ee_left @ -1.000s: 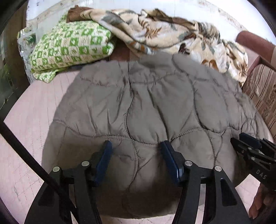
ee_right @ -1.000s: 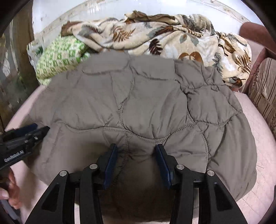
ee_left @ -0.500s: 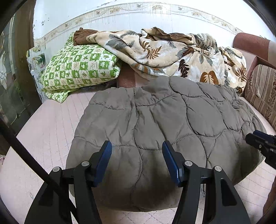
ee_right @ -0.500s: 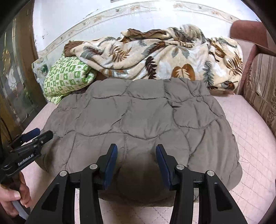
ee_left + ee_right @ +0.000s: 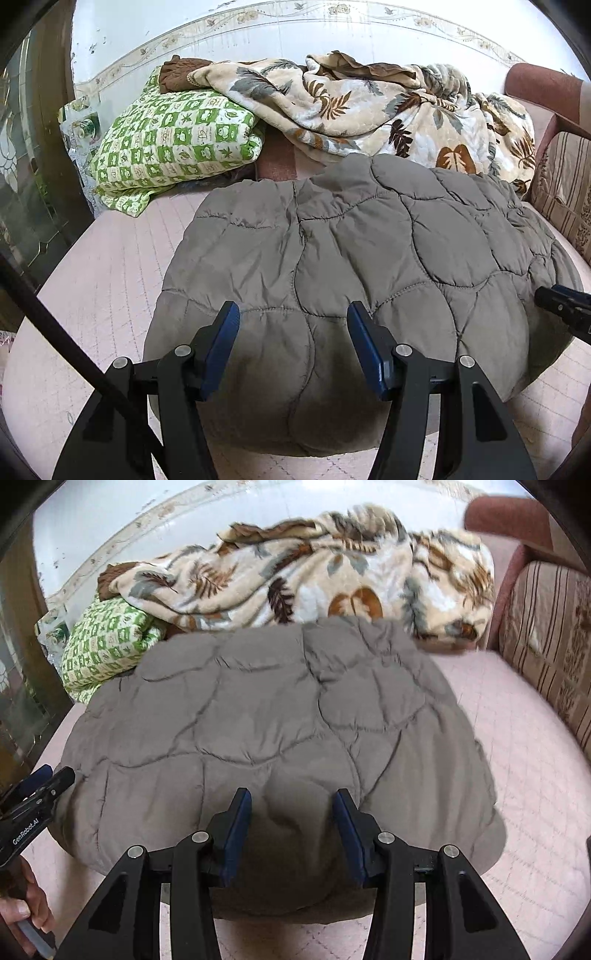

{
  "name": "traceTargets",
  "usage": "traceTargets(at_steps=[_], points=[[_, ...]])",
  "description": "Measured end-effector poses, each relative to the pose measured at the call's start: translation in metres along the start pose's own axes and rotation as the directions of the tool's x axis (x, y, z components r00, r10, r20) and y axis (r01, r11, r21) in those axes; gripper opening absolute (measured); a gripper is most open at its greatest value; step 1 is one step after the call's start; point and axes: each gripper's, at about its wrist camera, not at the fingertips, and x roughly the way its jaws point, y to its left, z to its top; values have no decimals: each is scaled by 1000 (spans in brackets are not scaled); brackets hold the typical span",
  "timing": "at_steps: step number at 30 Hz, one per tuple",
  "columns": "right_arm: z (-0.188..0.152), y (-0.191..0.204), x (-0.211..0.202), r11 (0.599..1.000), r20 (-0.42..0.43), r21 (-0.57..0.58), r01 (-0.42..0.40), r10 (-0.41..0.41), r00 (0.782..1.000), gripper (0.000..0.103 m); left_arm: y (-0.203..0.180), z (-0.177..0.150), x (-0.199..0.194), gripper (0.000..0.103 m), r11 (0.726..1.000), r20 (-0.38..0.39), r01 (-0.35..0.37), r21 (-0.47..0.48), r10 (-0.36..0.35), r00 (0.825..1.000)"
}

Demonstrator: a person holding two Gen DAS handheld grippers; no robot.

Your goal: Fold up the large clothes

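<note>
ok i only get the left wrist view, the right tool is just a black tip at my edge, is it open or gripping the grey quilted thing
observer: Open. The right tool has its jaws spread over the near edge of the grey quilted garment, with no fabric pinched.
operator: and the garment's right side, that tip hides it
observer: Its right edge lies on the pink bed cover, short of the striped cushion.
operator: how does my tool look from there
observer: The left tool sits close by the garment's left edge, with a hand gripping its handle.
</note>
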Motion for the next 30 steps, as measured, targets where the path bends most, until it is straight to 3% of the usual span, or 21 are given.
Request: traceTargets(at_steps=[24, 27, 30], points=[[-3, -6, 19, 1000, -61, 11, -15, 16, 998, 54, -6, -7, 23, 62, 999, -83, -29, 39, 32, 996], [-2, -7, 17, 1000, -66, 14, -19, 19, 998, 54, 1, -3, 20, 62, 1000, -96, -3, -7, 2, 995], [2, -10, 6, 998, -41, 39, -54, 55, 998, 54, 20, 6, 2, 62, 995, -49, 42, -87, -46, 998]])
